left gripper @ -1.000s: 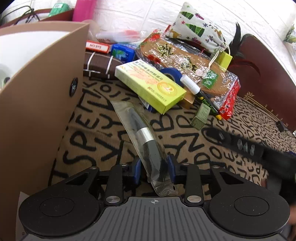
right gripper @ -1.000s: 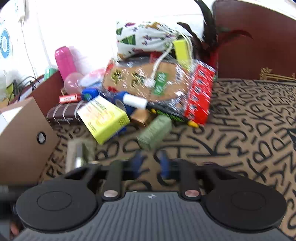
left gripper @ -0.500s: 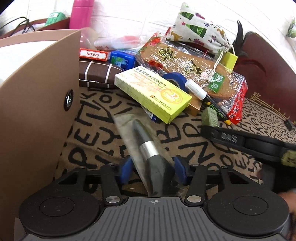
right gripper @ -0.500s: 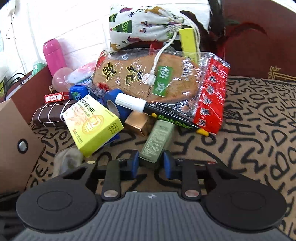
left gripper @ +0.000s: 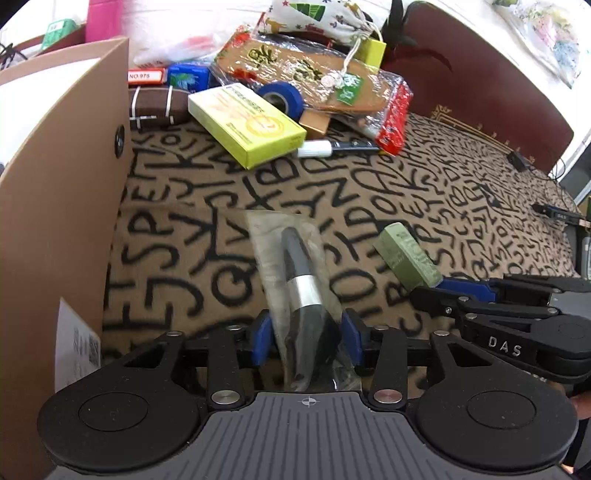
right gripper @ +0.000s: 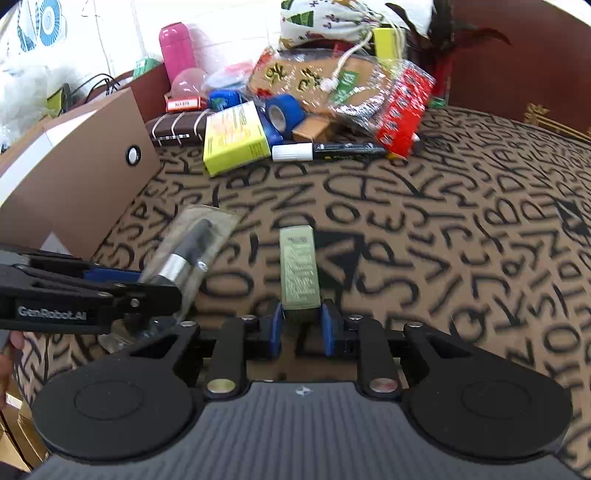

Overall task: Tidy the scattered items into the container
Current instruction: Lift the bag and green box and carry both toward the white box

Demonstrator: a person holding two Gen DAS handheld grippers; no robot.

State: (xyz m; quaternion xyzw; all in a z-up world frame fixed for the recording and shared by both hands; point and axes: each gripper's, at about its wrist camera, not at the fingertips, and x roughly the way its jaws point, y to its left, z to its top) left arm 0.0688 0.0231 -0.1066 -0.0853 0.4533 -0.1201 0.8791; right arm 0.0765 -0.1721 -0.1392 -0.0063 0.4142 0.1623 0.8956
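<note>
My left gripper (left gripper: 306, 338) is shut on a clear bag holding a black and silver brush (left gripper: 301, 280), lifted above the patterned cloth; it also shows in the right wrist view (right gripper: 184, 258). My right gripper (right gripper: 301, 328) is shut on a small olive-green box (right gripper: 298, 267), which also shows in the left wrist view (left gripper: 406, 254). The brown container (left gripper: 62, 192) stands at the left, its side wall close to the left gripper; it also shows in the right wrist view (right gripper: 74, 173).
A pile lies at the back: a yellow-green box (left gripper: 245, 123), blue tape roll (left gripper: 280, 96), black marker with white cap (right gripper: 328, 151), wrapped snack pack (left gripper: 317, 77), brown striped pouch (left gripper: 155, 105), printed cloth bag (right gripper: 332, 22), pink bottle (right gripper: 177, 50). Dark red headboard (left gripper: 480, 81) behind.
Both grippers have pulled back from the pile. The right gripper has taken hold of the olive-green box and carried it away. The marker has slid down onto the cloth.
</note>
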